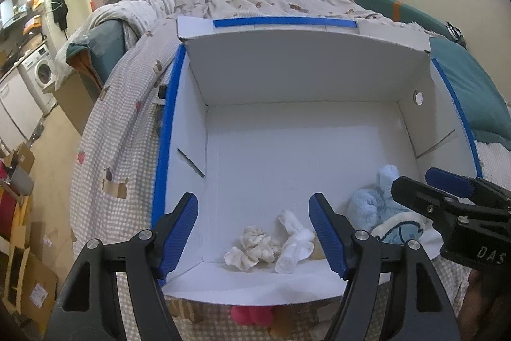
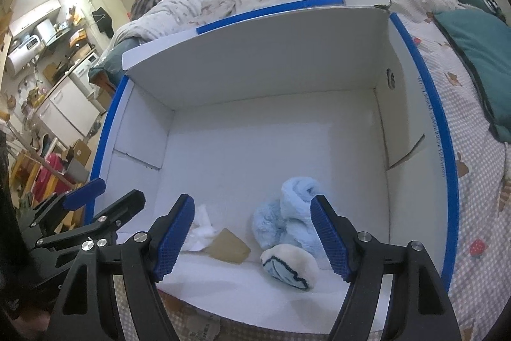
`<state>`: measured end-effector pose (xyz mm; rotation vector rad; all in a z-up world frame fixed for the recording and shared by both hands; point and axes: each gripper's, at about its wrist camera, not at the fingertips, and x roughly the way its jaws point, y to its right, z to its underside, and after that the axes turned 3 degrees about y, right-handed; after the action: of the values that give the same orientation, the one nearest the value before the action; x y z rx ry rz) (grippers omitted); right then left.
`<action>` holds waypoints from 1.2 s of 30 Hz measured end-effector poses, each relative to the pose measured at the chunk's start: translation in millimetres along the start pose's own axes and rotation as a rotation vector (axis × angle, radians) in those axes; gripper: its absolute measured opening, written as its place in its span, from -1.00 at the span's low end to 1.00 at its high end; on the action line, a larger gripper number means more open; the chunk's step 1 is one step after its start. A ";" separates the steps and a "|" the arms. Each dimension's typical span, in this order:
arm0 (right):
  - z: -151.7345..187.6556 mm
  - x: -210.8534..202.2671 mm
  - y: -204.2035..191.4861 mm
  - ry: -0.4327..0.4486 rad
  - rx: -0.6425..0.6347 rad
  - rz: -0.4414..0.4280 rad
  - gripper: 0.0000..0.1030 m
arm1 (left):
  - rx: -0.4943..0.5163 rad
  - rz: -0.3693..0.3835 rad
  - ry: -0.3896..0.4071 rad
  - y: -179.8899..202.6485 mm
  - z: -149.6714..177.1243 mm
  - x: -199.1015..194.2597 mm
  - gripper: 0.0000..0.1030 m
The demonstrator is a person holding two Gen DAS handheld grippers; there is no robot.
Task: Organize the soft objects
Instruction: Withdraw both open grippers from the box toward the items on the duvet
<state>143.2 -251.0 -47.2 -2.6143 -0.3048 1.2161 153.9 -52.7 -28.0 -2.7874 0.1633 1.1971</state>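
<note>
A white cardboard box (image 1: 303, 75) with blue-taped edges lies open on the bed. In its near part lie a cream fluffy piece (image 1: 252, 248), a white rolled cloth (image 1: 295, 240) and a light blue plush toy (image 1: 373, 206). My left gripper (image 1: 252, 203) hovers open over the box's near left part, above the cream piece and the cloth, gripping nothing. My right gripper (image 2: 252, 200) is open over the blue plush toy (image 2: 293, 219), whose cream-and-blue part (image 2: 289, 266) lies close to the near wall. Its pads do not press on the toy. Each gripper shows at the edge of the other's view.
The box sits on a checked bedspread (image 2: 472, 149). A brown patch (image 2: 228, 250) shows on the box floor. Something pink (image 1: 252, 313) lies on the bed just outside the near wall. Teal pillows (image 2: 479, 53) are at the right; a cluttered room floor drops off to the left.
</note>
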 end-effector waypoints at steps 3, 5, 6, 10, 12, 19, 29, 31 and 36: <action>1.9 -2.9 -1.0 0.003 -0.008 0.014 0.54 | -0.015 0.001 0.006 -4.7 1.1 -7.5 0.35; 2.7 -4.0 -0.9 0.003 -0.008 0.017 0.54 | -0.022 -0.005 0.013 -8.9 3.0 -14.2 0.35; 5.1 -8.0 -0.1 0.004 -0.006 0.025 0.54 | -0.023 -0.006 0.014 -10.5 4.0 -17.0 0.35; 9.6 -20.9 1.3 0.017 -0.011 0.043 0.54 | -0.008 -0.017 0.028 -16.4 8.9 -30.9 0.35; 12.2 -27.0 3.1 0.025 -0.003 0.047 0.54 | -0.007 -0.028 0.034 -19.3 12.3 -38.1 0.35; 29.1 -41.4 4.4 0.023 0.043 0.045 0.54 | -0.033 -0.044 0.021 -31.1 30.6 -54.7 0.35; 52.1 -62.5 -0.9 0.030 0.062 0.040 0.54 | -0.082 -0.056 0.000 -44.0 52.2 -74.1 0.35; 54.5 -64.1 -1.9 0.029 0.062 0.039 0.54 | -0.089 -0.058 -0.001 -44.6 54.9 -76.6 0.35; 62.8 -68.6 -6.2 0.022 0.061 0.035 0.54 | -0.097 -0.057 -0.004 -46.0 62.3 -83.9 0.35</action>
<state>51.0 -256.7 -35.1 -2.5893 -0.2145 1.1874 58.3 6.2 -7.3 -2.8506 0.0262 1.2288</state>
